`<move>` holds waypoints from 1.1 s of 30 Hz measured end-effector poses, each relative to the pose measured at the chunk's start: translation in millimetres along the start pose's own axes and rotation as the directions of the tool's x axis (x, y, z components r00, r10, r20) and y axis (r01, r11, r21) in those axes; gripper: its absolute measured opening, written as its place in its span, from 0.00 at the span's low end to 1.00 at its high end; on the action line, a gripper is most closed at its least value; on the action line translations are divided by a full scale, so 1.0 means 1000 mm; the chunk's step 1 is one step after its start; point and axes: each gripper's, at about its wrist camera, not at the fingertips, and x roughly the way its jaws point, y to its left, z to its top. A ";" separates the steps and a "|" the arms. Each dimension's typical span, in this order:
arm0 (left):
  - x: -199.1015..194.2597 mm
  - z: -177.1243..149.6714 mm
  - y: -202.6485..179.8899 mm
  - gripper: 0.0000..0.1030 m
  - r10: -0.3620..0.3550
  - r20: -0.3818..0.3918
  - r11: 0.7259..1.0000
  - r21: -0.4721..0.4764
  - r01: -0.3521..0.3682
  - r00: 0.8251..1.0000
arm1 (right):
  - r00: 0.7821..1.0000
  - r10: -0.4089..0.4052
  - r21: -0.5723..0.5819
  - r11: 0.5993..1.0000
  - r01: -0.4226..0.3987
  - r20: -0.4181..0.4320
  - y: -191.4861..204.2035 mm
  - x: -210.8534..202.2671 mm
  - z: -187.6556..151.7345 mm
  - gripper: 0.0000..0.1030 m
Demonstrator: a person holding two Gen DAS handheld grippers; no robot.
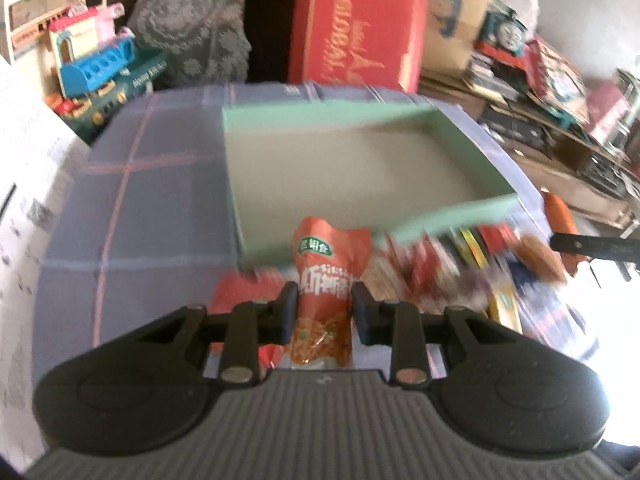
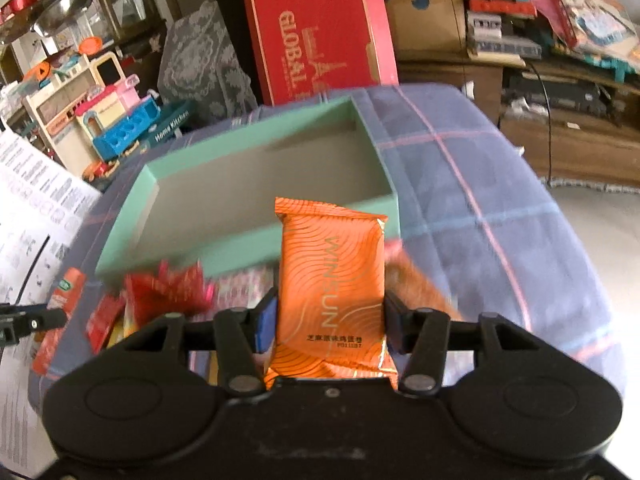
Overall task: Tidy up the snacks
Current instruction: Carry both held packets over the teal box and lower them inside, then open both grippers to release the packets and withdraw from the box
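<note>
Between the left jaws: the left gripper (image 1: 325,306) clenched a narrow orange-red noodle snack pack (image 1: 326,280), its crumpled top sticking out past the fingertips.
Between the right jaws: the right gripper (image 2: 330,316) grasped an orange WINSUN packet (image 2: 332,280) by both side edges, held upright.
Beyond both jaws: a mint-green box (image 2: 256,148) sat open on the plaid cloth (image 2: 480,200), nothing visible on its grey floor.
Below the jaws: loose snack packets (image 1: 460,264) lay heaped, blurred, just beside the box's near wall.
Far background: a red GLOBAL carton (image 2: 320,32) stood upright.
</note>
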 end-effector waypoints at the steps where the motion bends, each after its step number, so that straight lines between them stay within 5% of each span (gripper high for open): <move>1: 0.004 0.012 0.002 0.28 0.006 0.008 1.000 -0.007 -0.006 1.000 | 1.000 0.005 -0.006 1.000 -0.005 0.007 -0.001 0.003 0.011 0.50; 12: 0.102 0.134 0.031 0.29 0.116 0.024 0.988 -0.105 -0.113 0.993 | 0.999 0.041 -0.069 0.997 -0.040 0.010 0.006 0.089 0.129 0.50; 24: 0.192 0.168 0.042 0.32 0.184 -0.034 0.978 -0.093 -0.187 0.982 | 0.995 -0.004 -0.119 0.993 -0.007 -0.095 0.014 0.206 0.173 0.51; 26: 0.195 0.169 0.041 0.40 0.201 -0.028 0.976 -0.082 -0.203 0.979 | 0.996 -0.005 -0.126 0.992 -0.006 -0.089 0.013 0.213 0.175 0.57; 27: 0.195 0.169 0.040 0.54 0.209 -0.019 0.975 -0.075 -0.210 0.978 | 0.997 -0.008 -0.128 0.992 -0.002 -0.077 0.012 0.214 0.175 0.59; 30: 0.188 0.168 0.032 1.00 0.235 0.026 0.971 -0.061 -0.233 0.972 | 0.998 0.044 -0.104 0.993 -0.050 -0.055 0.013 0.211 0.176 0.90; 31: 0.182 0.166 0.029 1.00 0.244 0.057 0.969 -0.055 -0.241 0.968 | 0.998 0.047 -0.100 0.994 -0.051 -0.041 0.014 0.207 0.176 1.00; 33: 0.174 0.166 0.025 1.00 0.236 0.072 0.971 -0.049 -0.233 0.969 | 0.998 0.057 -0.100 0.993 -0.057 -0.003 0.017 0.197 0.176 1.00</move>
